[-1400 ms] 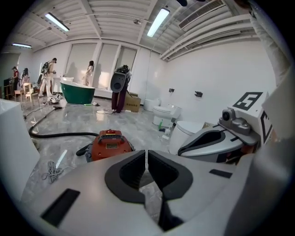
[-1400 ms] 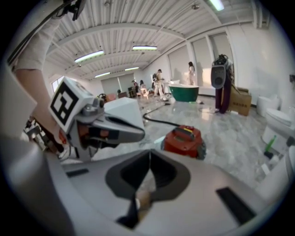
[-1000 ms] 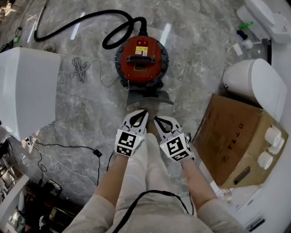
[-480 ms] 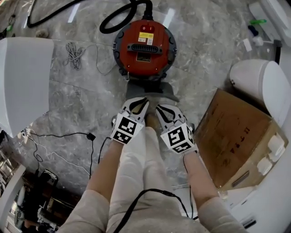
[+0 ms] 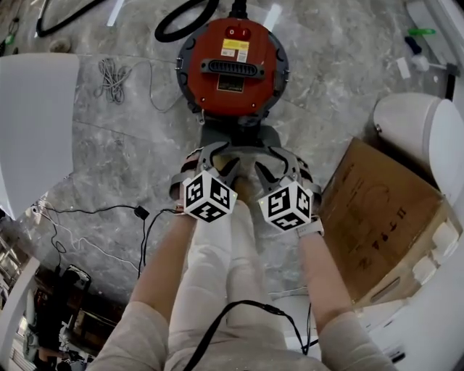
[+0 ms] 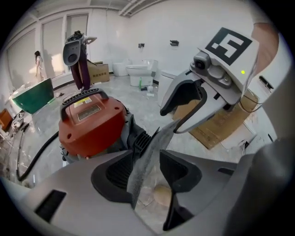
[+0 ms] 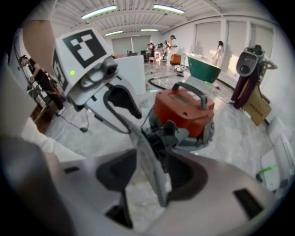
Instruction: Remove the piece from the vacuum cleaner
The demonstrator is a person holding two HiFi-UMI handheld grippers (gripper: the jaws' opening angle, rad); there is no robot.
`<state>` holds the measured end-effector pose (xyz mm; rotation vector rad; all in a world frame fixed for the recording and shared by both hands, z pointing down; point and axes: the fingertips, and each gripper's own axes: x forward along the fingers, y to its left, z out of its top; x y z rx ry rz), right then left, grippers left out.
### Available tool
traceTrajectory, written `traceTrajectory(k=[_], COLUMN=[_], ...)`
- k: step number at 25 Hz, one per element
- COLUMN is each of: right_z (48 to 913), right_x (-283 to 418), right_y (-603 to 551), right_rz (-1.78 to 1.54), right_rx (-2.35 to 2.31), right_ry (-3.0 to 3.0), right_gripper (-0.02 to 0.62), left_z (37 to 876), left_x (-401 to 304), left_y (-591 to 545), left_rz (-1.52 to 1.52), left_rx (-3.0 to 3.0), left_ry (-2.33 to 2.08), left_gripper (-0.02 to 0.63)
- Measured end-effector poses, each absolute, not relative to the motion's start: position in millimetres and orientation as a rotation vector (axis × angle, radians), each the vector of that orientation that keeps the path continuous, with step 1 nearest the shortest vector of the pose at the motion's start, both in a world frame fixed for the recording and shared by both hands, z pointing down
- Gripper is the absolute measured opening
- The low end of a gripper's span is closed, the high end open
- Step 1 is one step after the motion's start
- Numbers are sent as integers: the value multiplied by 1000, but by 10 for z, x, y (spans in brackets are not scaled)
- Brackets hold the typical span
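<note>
Grey piece [image 5: 238, 139] sits low at the near side of the red vac [image 5: 232, 61]. It flares out from the vac's base onto the marble floor [image 5: 130, 145], toward the person's legs [image 5: 217, 268]. Left gripper [image 5: 214, 161] & right gripper [image 5: 279, 163] hang side by side right over it, both tipped steeply down, marker cubes facing up. In the left gripper view the piece shows edge-on as a thin grey sheet btwn the jaws, close to one jaw w/ a gap at the other. Those jaws have just been opening and stand wide, not clamped on it. Right gripper view is much the same: sheet stands btwn spread jaws that have just been opening, nothing squeezed. Black hose [image 5: 181, 18] leaves the vac's far side. White cable bundle [image 5: 110, 76] lies left of the vac, and a black lead w/ plug [image 5: 141, 212] lies left of the legs. Cardboard box [image 5: 377, 210] is near the right gripper, white panel [image 5: 32, 123] at far left. Background of the left gripper view has an upright vac [image 6: 76, 53] & a green tub [image 6: 32, 94].
</note>
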<state>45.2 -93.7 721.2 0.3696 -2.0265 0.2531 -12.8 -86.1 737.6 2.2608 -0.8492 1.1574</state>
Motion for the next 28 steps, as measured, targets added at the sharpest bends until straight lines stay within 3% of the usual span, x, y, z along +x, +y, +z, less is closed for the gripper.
traceTrajectory(k=[5, 22, 28], right_z=[7485, 7936, 7972], right_x=[473, 522, 515], right_y=[-938, -975, -969], right_rz=[191, 27, 15], right_rx=[303, 239, 301], right_ry=[-1968, -1908, -1899], right_gripper=[207, 206, 139], left_z=[7621, 8087, 8170], left_x=[-152, -189, -200], left_y=[-805, -740, -749], left_rz=[1301, 1576, 1637], left_rx=[2268, 2345, 2349], left_ry=[-792, -761, -792], left_gripper=[192, 192, 192])
